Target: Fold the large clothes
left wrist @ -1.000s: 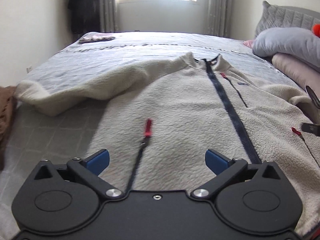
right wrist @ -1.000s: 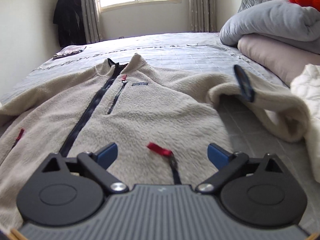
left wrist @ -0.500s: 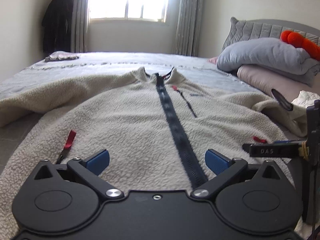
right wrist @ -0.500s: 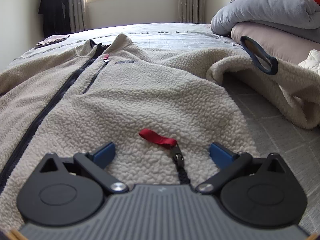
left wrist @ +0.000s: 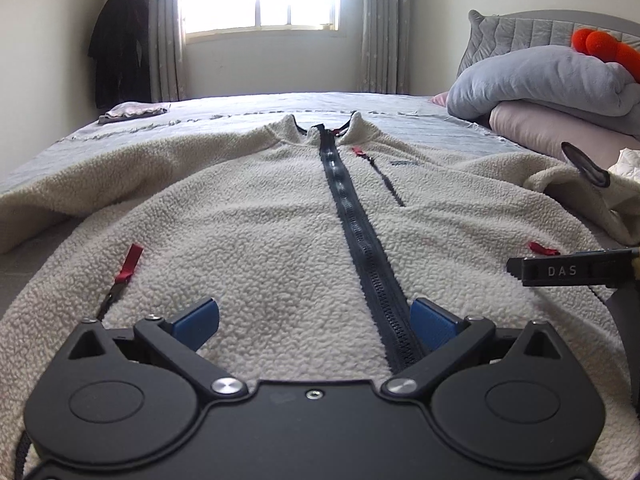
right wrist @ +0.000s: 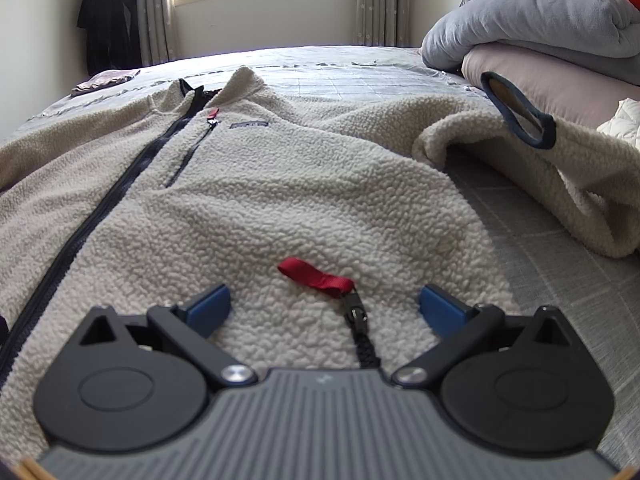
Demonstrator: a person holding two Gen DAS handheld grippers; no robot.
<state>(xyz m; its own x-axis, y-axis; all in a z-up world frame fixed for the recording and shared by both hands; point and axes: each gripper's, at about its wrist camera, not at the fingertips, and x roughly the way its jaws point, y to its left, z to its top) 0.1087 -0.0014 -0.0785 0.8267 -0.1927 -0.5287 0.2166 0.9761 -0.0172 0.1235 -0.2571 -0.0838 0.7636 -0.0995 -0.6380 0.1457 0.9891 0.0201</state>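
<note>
- My left tongs (left wrist: 314, 316) stand wide apart, holding nothing, low over the hem end of the cream fleece jacket (left wrist: 280, 240), which lies front-up and spread flat on the bed (left wrist: 240, 108).
- Just inside my left tongs' right finger runs the dark main zipper (left wrist: 360, 232); the red pocket pull (left wrist: 129, 260) sits off to their left.
- My right tongs (right wrist: 324, 306) are also spread wide and empty, with the other red pocket pull (right wrist: 314, 274) lying between the fingers, just ahead of them.
- Ahead and right of my right tongs, the sleeve (right wrist: 560, 176) is bunched with its dark cuff (right wrist: 516, 108) standing up; I judge it needs laying across the chest first.
- Well ahead, the collar (left wrist: 320, 130) sits straight at the zipper's top, so the body looks ready to fold.
- I would grip hem fleece, not the pulls, in both tongs, and lift evenly so the thick pile does not slip or skew.
- Beyond right, stacked pillows (right wrist: 540, 28) crowd the sleeve; I would keep clear of them.
</note>
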